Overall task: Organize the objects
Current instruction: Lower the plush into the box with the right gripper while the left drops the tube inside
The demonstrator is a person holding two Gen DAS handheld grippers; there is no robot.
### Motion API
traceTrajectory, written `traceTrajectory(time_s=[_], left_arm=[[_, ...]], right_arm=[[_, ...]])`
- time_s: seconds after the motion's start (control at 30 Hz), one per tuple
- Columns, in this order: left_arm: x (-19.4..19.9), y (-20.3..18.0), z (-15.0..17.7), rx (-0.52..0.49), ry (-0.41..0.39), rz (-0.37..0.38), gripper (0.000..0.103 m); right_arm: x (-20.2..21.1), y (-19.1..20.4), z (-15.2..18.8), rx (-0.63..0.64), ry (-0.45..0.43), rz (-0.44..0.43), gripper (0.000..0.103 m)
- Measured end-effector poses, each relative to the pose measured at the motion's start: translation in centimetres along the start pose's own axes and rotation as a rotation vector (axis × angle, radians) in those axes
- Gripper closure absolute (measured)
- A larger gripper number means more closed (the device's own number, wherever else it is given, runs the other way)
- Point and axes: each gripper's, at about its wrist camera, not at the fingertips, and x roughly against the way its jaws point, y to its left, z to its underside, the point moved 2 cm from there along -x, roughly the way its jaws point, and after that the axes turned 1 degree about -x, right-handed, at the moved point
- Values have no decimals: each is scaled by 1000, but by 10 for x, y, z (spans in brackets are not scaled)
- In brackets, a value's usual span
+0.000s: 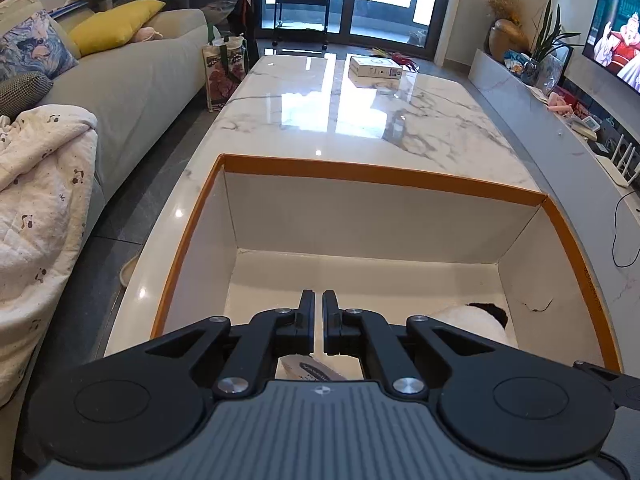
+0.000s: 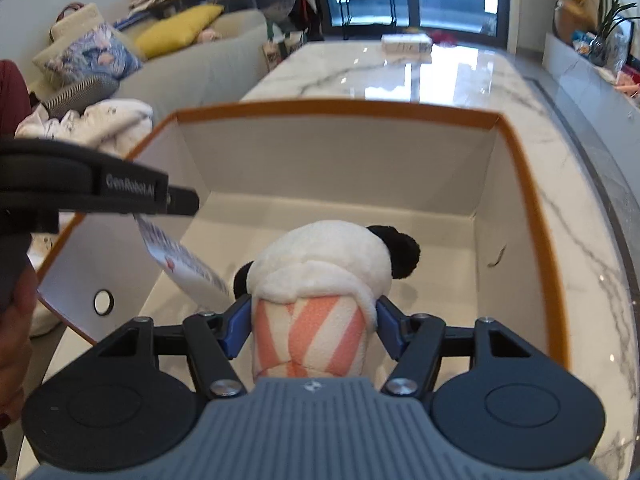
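An orange-rimmed white box point(image 1: 360, 172) point(image 2: 340, 106) stands on the marble table point(image 1: 340, 100). My right gripper point(image 2: 314, 328) is shut on a plush panda point(image 2: 320, 256) in a pink-striped wrap, its blue pads pressing both sides, low inside the box. The panda's head point(image 1: 472, 320) also shows in the left wrist view. My left gripper point(image 1: 318, 308) point(image 2: 194, 201) hovers over the box's left part, jaws together and nothing between the tips. A white printed packet point(image 2: 180, 260) point(image 1: 312, 370) hangs slanted just under the left gripper's fingers; I cannot tell whether they touch.
A small white carton point(image 1: 375, 66) point(image 2: 406, 42) lies at the table's far end. A grey sofa point(image 1: 132, 80) with cushions and a spotted blanket point(image 1: 40, 184) runs along the left. A low TV bench point(image 1: 560, 128) lines the right. A person's hand point(image 2: 16, 340) shows at the left edge.
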Motion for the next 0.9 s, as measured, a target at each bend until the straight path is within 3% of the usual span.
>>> traceTrajectory(time_s=[0.3, 0.43, 0.5, 0.9], left_arm=[[1, -2, 1, -20, -18, -36, 99], [3, -2, 2, -23, -36, -30, 86], [2, -1, 2, -13, -30, -18, 72], [2, 4, 3, -8, -26, -44, 64]], right_arm=[[-7, 3, -3, -44, 28, 17, 37], [-7, 3, -5, -57, -2, 25, 35], [-7, 4, -5, -52, -8, 34, 30], [-6, 7, -3, -30, -14, 44, 25]])
